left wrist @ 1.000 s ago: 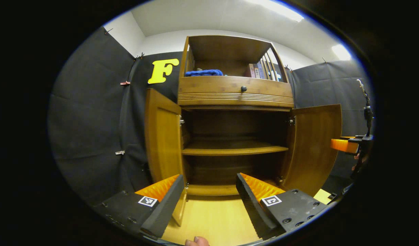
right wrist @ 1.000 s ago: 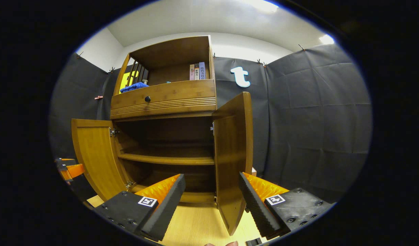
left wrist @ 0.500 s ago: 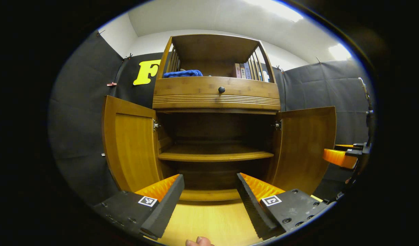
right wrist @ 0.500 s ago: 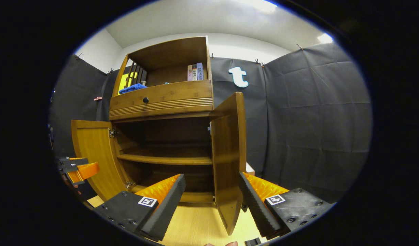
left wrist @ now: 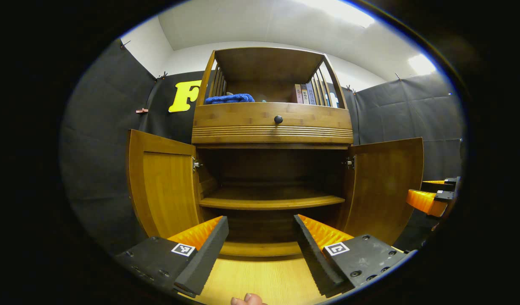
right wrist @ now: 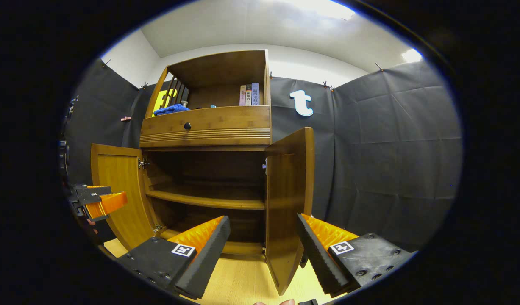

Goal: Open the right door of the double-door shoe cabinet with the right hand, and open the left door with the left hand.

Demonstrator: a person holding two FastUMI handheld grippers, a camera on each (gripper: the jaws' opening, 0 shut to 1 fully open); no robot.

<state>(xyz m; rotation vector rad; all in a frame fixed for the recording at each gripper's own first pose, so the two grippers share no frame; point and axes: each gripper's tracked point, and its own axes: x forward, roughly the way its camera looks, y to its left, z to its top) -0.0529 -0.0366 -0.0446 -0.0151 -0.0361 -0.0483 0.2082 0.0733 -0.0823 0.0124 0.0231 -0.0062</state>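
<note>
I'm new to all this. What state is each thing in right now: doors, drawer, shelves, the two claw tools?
Left door: swung open.
Right door: swung open.
Drawer: pushed shut.
Middle shelf: bare.
Top shelf: holds a blue cloth and upright books.
Left gripper: jaws apart, holding nothing.
Right gripper: jaws apart, holding nothing, the right door's edge between its fingers without touching.
</note>
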